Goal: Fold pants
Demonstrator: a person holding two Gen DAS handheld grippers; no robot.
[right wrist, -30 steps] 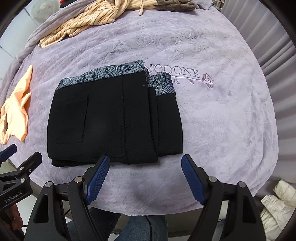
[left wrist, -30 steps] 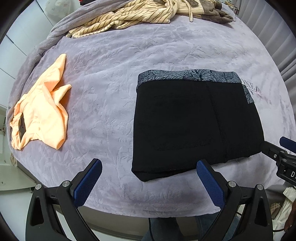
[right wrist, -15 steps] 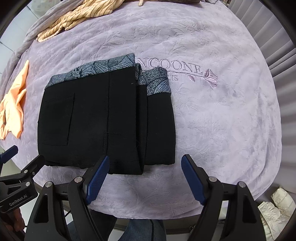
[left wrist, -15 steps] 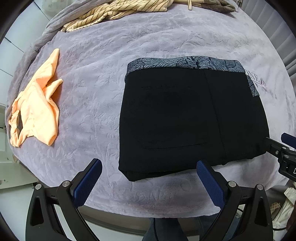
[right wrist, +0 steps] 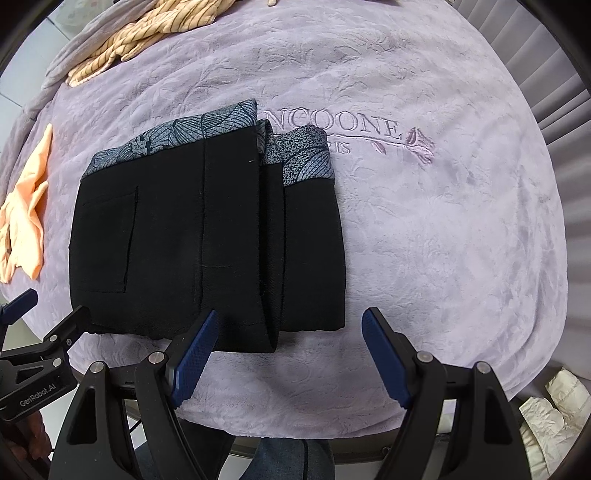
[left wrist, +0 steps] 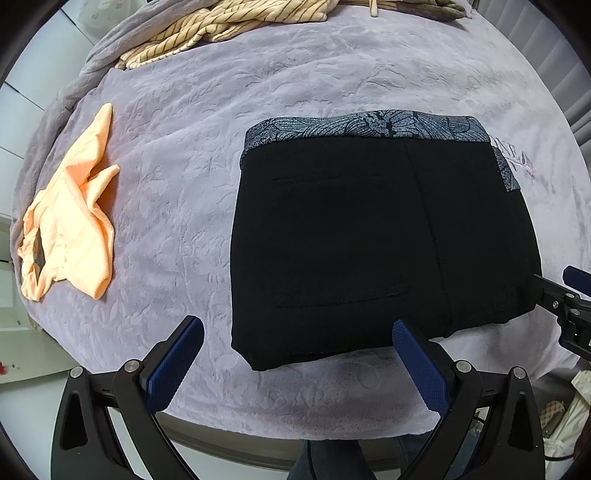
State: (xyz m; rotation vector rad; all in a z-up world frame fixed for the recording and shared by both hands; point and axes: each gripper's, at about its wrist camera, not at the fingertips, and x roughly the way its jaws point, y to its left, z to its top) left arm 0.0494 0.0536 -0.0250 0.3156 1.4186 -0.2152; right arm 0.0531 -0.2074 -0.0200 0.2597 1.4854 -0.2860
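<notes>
pants (left wrist: 369, 240): folded, flat on the blanket (left wrist: 184, 184)
left gripper (left wrist: 295, 347): jaws wide apart, empty, over the pants' near edge
right gripper (right wrist: 288, 339): jaws apart, empty, same edge

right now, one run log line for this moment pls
stage: pants folded | black pants: flat on purple blanket | left gripper: open, empty, above near edge | right gripper: open, empty, above near edge

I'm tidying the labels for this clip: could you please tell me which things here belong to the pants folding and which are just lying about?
Job: folded black pants with grey leaf-print waistband; left gripper; right gripper.

Lying about: crumpled orange garment; striped cream garment.
</notes>
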